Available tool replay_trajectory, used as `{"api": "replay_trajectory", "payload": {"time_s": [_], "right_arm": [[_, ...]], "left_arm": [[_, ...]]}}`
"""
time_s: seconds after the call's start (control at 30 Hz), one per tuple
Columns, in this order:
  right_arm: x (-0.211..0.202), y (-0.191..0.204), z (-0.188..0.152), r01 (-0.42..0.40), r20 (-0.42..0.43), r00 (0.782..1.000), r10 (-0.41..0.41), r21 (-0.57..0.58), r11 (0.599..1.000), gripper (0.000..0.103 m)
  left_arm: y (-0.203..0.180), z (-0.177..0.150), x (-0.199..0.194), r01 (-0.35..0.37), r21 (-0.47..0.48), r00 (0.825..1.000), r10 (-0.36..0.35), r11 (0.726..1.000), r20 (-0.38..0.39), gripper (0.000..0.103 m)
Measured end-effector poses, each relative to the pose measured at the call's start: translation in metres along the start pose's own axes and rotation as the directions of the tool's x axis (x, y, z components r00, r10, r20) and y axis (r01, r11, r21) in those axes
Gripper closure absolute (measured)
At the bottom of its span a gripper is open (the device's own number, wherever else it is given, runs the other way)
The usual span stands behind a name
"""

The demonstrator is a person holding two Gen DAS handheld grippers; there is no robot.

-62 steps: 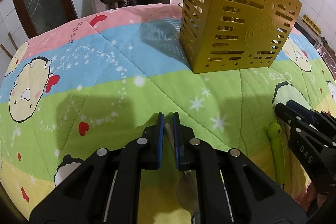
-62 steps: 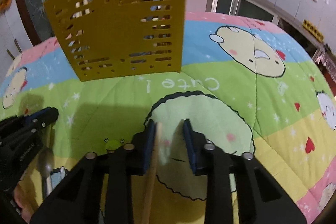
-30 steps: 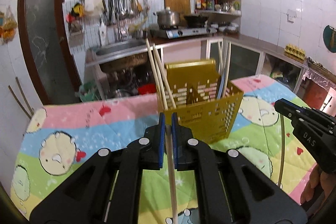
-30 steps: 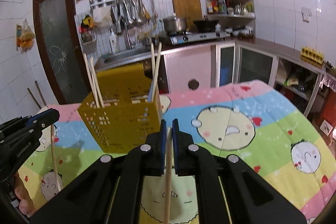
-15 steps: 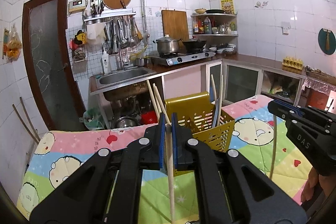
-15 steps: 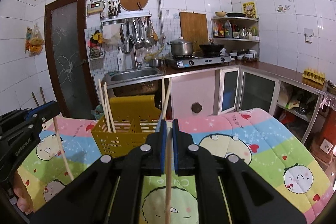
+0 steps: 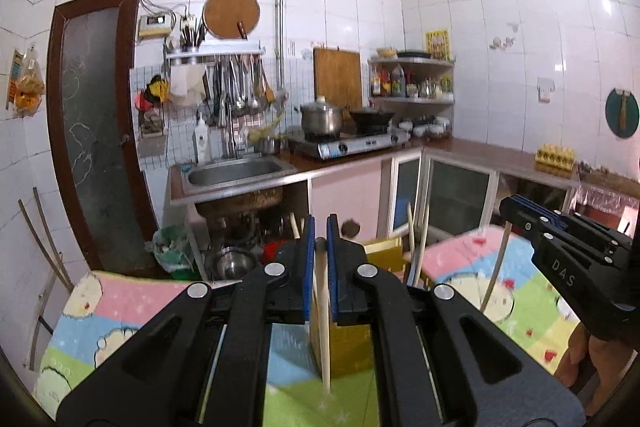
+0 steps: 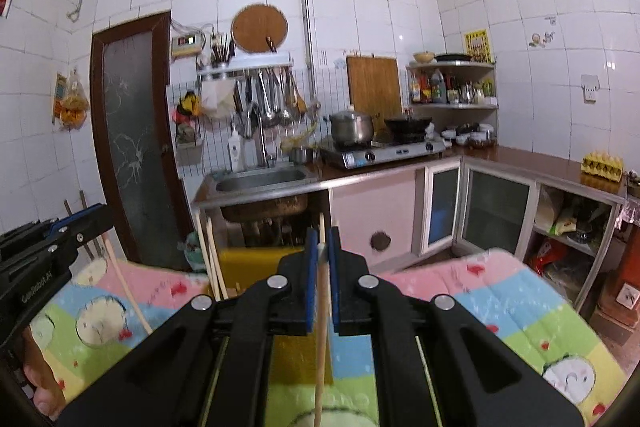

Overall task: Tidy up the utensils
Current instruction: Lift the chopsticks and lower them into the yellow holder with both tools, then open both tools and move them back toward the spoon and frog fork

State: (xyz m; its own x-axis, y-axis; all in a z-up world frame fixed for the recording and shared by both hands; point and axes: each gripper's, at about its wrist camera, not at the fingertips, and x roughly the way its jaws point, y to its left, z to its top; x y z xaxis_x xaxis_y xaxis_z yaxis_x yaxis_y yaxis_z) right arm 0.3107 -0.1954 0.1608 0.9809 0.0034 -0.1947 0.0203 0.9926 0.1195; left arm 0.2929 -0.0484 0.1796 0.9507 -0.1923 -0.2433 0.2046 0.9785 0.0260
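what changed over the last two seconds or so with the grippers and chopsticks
Both grippers closed on a chopstick lying on the quilt and lifted it: the left gripper now holds one chopstick hanging down, the right gripper another. The views rose from the quilt to the kitchen. The yellow holder stayed put with its chopsticks inside.

A white-tiled kitchen fills the frame. Left of centre, a steel sink (image 7: pixel 236 171) sits in the counter, ladles (image 7: pixel 240 87) hanging on the rack above it. Centre right, a lidded pot (image 7: pixel 322 117) and a black wok (image 7: pixel 372 119) rest on the stove (image 7: pixel 352 143). A dark brown door (image 7: pixel 96 139) stands far left, and a cartoon-print quilt (image 8: pixel 500 291) spreads across the bottom.
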Motion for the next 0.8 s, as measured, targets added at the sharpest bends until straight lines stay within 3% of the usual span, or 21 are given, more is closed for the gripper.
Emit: {"api": "replay_trajectory", "payload": {"time_s": [0.27,0.43,0.6,0.7,0.8], "right_arm": [[0.006,0.007,0.061,0.004,0.138,0.990,-0.005,0.011,1.000,0.097],[0.023,0.009,0.073,0.011,0.182,0.983,-0.018,0.040,0.999,0.097],[0.057,0.015,0.052,0.035,0.132,0.991,-0.035,0.005,0.999,0.097],[0.078,0.013,0.027,0.027,0.049,0.998,-0.025,-0.032,0.999,0.097],[0.092,0.006,0.011,0.008,-0.034,0.999,-0.009,-0.039,0.999,0.097]], "left_arm": [[0.000,0.059,0.000,-0.015,-0.036,0.988,0.021,0.999,0.150,0.098],[-0.007,0.077,0.018,-0.035,-0.036,0.978,0.041,0.999,0.205,0.098],[-0.008,0.053,0.057,-0.036,-0.039,0.989,0.041,0.999,0.142,0.098],[-0.005,0.019,0.090,-0.020,-0.044,0.999,0.022,0.999,0.036,0.098],[0.004,-0.006,0.110,-0.019,-0.060,0.998,0.016,0.998,-0.053,0.098]]}}
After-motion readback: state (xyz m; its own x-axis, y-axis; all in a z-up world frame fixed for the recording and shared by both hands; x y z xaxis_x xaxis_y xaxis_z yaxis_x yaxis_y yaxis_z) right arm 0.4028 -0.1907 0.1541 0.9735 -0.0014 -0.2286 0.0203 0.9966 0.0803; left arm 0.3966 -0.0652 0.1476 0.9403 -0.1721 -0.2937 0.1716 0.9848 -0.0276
